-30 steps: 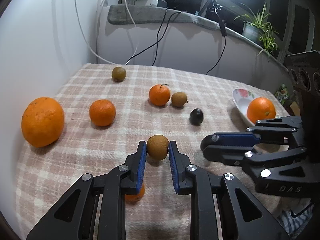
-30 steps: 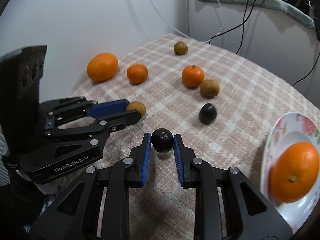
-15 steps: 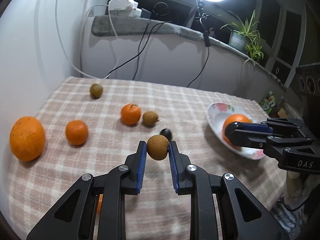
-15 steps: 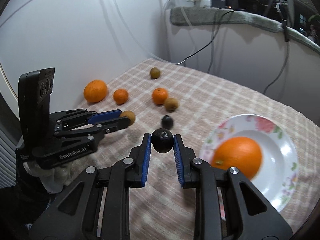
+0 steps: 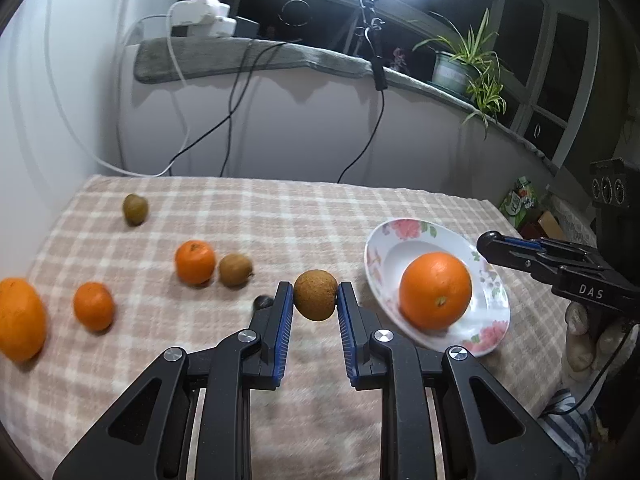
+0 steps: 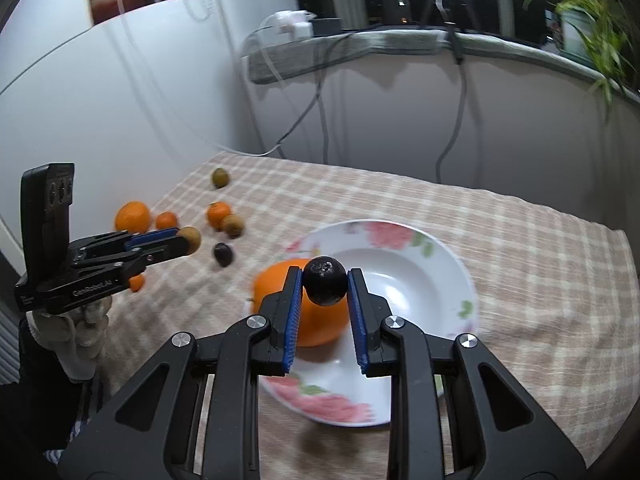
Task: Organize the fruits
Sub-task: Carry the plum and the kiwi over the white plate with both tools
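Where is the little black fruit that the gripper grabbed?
The black fruit is pinched in the right gripper, held in the air over the flowered plate, just in front of the big orange lying in that plate.

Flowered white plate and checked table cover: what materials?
Flowered white plate: looks like glazed ceramic, going by its glossy white surface with printed pink flowers; melamine is possible. Checked beige table cover: woven fabric, matte and slightly fuzzy, with visible ribbing at its edge.

An orange lies in the plate, other fruits to its left.
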`<state>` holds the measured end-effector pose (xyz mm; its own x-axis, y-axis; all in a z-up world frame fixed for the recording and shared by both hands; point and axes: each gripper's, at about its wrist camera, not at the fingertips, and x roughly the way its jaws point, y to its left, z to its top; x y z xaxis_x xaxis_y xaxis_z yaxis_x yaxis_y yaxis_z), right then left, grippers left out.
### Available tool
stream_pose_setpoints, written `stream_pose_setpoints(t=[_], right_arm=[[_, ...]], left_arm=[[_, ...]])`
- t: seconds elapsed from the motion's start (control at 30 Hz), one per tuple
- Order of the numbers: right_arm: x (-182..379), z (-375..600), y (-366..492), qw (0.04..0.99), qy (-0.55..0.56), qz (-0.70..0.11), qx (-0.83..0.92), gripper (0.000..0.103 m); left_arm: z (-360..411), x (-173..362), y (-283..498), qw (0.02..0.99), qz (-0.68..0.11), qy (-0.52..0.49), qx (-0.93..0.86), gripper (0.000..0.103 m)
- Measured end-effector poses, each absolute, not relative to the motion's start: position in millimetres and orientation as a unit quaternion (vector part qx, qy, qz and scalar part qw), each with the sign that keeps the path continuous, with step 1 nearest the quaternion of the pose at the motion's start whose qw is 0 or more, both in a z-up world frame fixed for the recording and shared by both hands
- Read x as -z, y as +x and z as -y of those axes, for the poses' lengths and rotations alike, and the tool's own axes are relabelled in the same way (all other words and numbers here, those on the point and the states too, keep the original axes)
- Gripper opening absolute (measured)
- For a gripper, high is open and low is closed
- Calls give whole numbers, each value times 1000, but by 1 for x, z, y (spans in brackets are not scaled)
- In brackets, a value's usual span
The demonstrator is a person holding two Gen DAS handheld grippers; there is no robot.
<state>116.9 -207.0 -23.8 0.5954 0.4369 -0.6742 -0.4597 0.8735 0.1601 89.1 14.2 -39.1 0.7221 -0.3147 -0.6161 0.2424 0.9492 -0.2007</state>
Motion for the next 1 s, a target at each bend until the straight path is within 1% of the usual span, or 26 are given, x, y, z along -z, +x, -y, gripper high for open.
stream_pose_setpoints(t=[0.2,0.5,0.7,1.0], right_arm=[[32,232,129,898,0,-372,-233,24],[44,247,143,901,11,-373,-221,24],[54,254,149,899,32,-377,-221,24],[57,254,147,900,32,-378,-215,24]], left_arm=[[11,32,111,924,-342,-34,165,21],[39,42,144,912,-363,-34,187,21],[52,45,147,910,-366,-25,194,21],[54,44,147,908,-367,-28,198,21]])
